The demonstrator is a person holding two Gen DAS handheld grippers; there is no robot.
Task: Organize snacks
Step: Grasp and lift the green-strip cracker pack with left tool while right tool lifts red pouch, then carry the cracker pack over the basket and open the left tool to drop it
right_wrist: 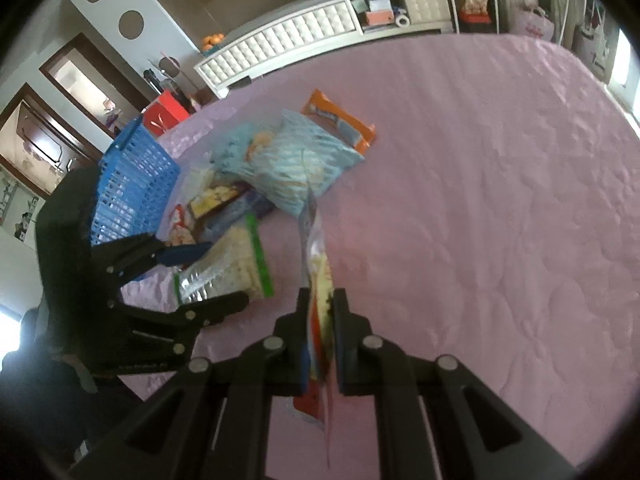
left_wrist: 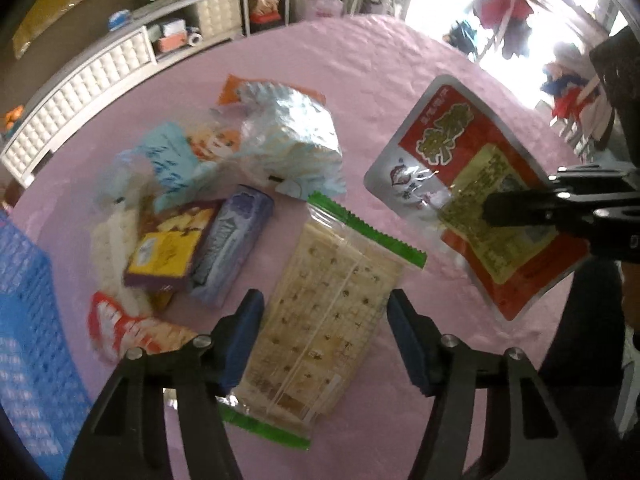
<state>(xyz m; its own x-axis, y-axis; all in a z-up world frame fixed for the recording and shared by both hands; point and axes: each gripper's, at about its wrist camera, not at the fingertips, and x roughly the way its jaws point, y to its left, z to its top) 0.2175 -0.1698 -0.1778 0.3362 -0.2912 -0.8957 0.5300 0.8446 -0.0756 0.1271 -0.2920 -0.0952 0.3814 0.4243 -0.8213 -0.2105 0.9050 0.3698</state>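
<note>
Two grippers were in my views. My left gripper (left_wrist: 324,336) stood spread wide, straddling the clear cracker pack (left_wrist: 320,320) with green serrated ends, which lay flat on the quilted pink cover (left_wrist: 400,80). My right gripper (right_wrist: 322,320) was clenched on the glossy red pouch (left_wrist: 476,196), lifted off the cover. Crinkled bags and small boxes were heaped beside the blue lattice basket (right_wrist: 132,184). Blur made their labels unreadable.

Pink quilted bed (left_wrist: 360,80) under a snack pile (left_wrist: 192,208), cracker pack (left_wrist: 320,312) and blue basket (left_wrist: 32,340).
</note>
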